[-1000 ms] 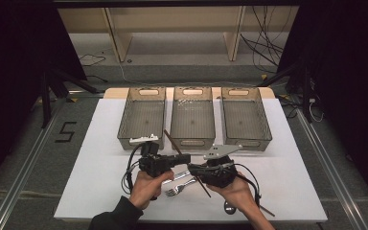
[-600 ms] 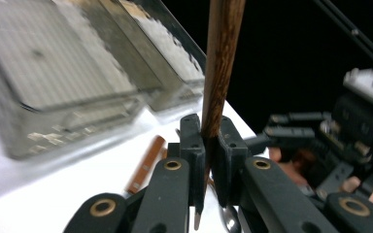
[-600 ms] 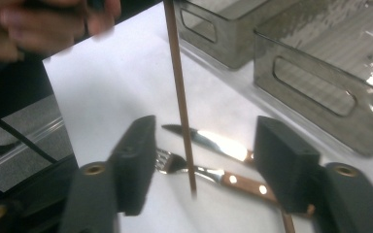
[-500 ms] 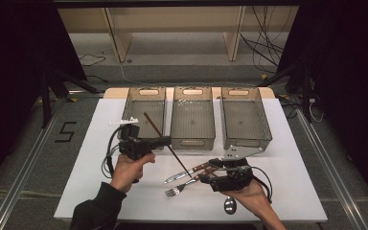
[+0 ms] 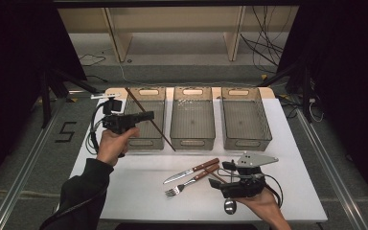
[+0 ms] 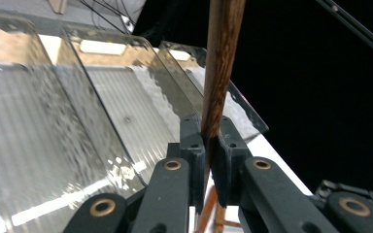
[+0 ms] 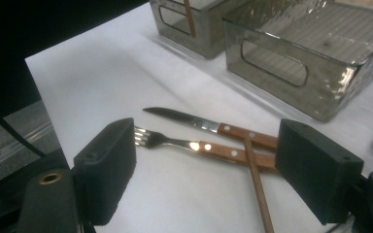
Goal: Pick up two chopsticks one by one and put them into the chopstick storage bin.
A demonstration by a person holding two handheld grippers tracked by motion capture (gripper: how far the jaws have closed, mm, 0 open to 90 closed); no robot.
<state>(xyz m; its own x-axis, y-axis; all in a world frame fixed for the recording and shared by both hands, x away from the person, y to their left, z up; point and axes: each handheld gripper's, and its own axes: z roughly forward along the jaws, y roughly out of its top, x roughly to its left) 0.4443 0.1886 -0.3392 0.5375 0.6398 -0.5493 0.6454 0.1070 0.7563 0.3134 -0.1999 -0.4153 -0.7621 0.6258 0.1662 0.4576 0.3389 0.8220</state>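
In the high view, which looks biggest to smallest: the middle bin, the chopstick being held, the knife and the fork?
1. Middle bin
2. Chopstick, longest of the slim things, though raised nearer the camera
3. Knife and fork: look alike, so unranked

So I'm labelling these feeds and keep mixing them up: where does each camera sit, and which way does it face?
High view: above the person's side, facing forward and down on the white table; both forearms and hands show.
Left gripper view: rides the left gripper, looking along shut jaws clamping a brown wooden chopstick over clear plastic bins.
Right gripper view: rides the right gripper, looking between open jaws at a wooden-handled fork and wooden-handled knife.
Shared: the high and right gripper views both show that cutlery.
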